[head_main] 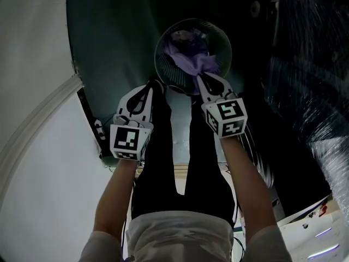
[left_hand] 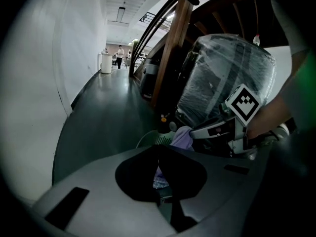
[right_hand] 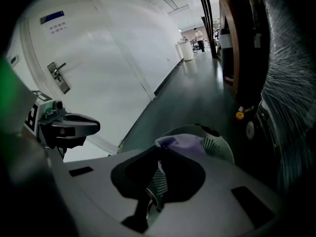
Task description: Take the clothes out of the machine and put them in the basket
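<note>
Over basket (head_main: 224,37), lilac cloth (head_main: 195,63) (in right gripper (head_main: 199,78)), wrapped appliance (head_main: 311,81) beside

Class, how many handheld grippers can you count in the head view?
2. The left gripper is at the near-left rim of the basket; the right gripper is above the basket, gripping the purple cloth. None seems hidden.

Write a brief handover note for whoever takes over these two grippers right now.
Right gripper: shut on a lavender cloth, held over the basket.
Left gripper: jaws look shut, tip by the basket's rim; a pale sliver between them cannot be identified.
Basket: on the dark floor, more purple fabric inside.
Done: some clothes are in.
Left: drop the lavender cloth in, then probably check the machine, which these views do not clearly show.
</note>
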Action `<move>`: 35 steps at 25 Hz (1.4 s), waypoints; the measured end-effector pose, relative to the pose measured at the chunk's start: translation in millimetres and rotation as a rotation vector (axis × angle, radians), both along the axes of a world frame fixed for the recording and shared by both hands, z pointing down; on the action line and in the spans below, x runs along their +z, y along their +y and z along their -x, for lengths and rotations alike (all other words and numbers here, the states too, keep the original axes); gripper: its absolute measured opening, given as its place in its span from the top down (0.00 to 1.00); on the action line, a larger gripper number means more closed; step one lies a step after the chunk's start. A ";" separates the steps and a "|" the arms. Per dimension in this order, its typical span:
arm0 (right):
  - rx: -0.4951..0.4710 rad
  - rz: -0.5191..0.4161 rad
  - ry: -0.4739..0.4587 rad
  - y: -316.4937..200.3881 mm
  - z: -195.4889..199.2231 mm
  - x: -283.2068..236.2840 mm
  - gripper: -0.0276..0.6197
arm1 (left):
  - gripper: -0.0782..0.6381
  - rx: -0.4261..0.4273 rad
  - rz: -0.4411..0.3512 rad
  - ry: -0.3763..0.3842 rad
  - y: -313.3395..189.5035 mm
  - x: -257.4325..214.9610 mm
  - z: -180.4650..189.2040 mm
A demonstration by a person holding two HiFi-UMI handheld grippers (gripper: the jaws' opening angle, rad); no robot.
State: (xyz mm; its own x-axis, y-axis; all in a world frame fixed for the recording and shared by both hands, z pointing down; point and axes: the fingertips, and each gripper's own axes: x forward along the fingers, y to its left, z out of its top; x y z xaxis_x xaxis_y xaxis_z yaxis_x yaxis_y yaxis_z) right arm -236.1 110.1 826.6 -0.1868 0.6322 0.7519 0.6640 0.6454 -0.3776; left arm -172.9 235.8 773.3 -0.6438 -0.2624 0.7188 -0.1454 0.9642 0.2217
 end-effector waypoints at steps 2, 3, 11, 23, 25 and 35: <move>0.002 -0.026 0.019 -1.3 -0.2 13.2 0.91 | 0.86 0.016 -0.003 0.029 -5.6 15.6 -1.7; 0.000 -0.037 0.027 -2.0 -0.7 19.9 0.91 | 0.86 0.017 -0.009 0.040 -8.5 22.2 -1.6; -0.012 -0.119 0.082 -12.4 -6.9 70.2 0.91 | 0.86 0.074 0.000 0.103 -24.3 72.0 1.8; 0.001 -0.228 0.193 -25.4 -20.2 134.6 0.90 | 0.86 0.064 -0.032 0.294 -28.3 145.0 -1.6; 0.000 -0.242 0.203 -26.2 -22.2 140.3 0.89 | 0.86 0.055 -0.041 0.326 -30.4 152.0 -4.2; 0.038 -0.261 0.265 -27.8 -27.6 151.2 0.80 | 0.86 -0.020 -0.105 0.398 -34.8 167.1 -9.2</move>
State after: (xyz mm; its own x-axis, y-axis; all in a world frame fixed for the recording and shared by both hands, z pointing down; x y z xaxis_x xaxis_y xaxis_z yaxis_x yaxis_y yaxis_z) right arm -208.5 82.3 977.8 0.0163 0.4094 0.9122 0.5386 0.7651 -0.3529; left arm -163.7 201.0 940.3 -0.3261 -0.3376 0.8830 -0.0102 0.9352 0.3539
